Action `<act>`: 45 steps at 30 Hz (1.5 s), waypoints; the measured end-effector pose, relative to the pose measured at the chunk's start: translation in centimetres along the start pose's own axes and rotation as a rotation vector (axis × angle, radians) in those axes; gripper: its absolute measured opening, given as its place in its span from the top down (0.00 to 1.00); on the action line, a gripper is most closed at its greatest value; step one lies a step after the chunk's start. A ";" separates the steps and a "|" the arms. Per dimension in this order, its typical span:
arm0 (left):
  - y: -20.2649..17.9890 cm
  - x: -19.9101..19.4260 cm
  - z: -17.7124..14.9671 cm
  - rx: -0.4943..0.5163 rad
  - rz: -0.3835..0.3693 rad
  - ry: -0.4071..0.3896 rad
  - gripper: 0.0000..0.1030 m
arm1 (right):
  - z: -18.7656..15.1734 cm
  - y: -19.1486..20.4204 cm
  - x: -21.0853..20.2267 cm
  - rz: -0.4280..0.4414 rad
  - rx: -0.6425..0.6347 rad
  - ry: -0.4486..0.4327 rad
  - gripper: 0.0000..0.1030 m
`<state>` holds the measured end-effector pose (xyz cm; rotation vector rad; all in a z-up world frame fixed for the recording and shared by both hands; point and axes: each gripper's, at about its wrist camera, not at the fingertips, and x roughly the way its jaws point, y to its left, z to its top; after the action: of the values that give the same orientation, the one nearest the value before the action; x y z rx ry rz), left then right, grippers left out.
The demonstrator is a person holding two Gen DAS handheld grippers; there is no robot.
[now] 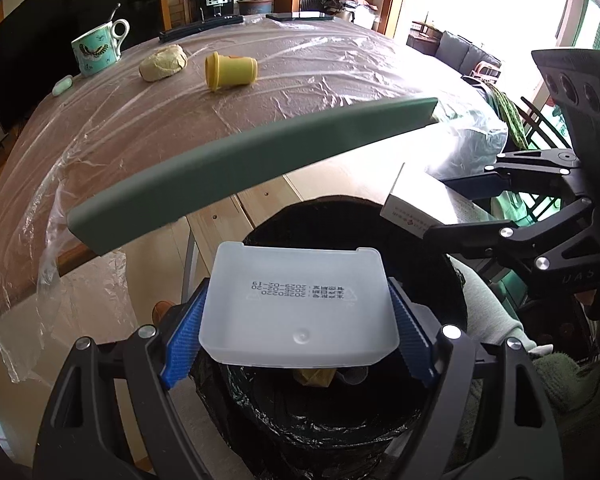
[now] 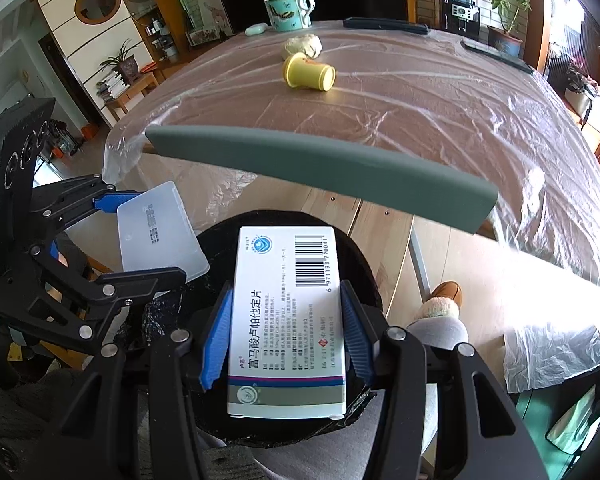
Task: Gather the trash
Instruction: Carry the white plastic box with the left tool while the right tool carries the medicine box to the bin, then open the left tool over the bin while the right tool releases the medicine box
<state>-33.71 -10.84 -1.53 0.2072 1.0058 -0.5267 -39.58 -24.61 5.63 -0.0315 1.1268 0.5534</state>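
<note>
Trash is in both grippers right now, held over the black-lined bin [image 1: 340, 432] that stands on the floor beside the table [image 1: 300, 80]. The left gripper [image 1: 298, 336] clamps a translucent white plastic tray [image 1: 300, 308] by its two short sides, the blue pads [image 1: 182, 340] pressing on it, with the tray tilted above the bin's mouth. The right gripper [image 2: 286, 340] is closed on a white medicine box [image 2: 288, 320], printed with a barcode and a purple stripe, and hangs over the same dark opening, just beside the left one. Neither piece has been let go yet. Inside the bin, under the tray, a yellowish scrap [image 1: 316, 376] shows, so I judge that some rubbish is already in.

Left on the table's plastic sheet are a yellow cup [image 1: 230, 70] lying on its side and, near it, a crumpled beige wad of paper [image 1: 163, 62]; both look like trash to be fetched. A small pale green case [image 1: 63, 85] lies close to the patterned mug [image 1: 98, 48] with a spoon in it; whether those count as rubbish I cannot tell. A grey-green chair back [image 1: 240, 168] crosses between the bin and the tabletop.

By my reckoning the job is roughly midway: two items about to be dropped, at least two to collect.
</note>
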 end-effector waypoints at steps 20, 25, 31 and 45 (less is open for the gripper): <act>-0.5 2.7 -1.5 0.028 -0.010 0.076 0.19 | -1.4 -0.1 3.0 0.000 0.018 0.078 0.51; -0.7 3.4 -1.5 0.033 -0.012 0.092 0.19 | -1.5 -0.3 3.8 0.001 0.022 0.097 0.51; -1.0 4.0 -1.6 0.038 -0.009 0.109 0.19 | -1.9 -0.6 4.4 0.001 0.028 0.115 0.51; -1.0 5.5 -2.1 0.062 -0.009 0.143 0.19 | -2.5 -1.2 5.7 -0.009 0.035 0.145 0.51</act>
<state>-33.45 -12.60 -7.26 0.2992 1.1304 -0.5581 -39.38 -24.13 -0.67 -0.0464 1.2768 0.5297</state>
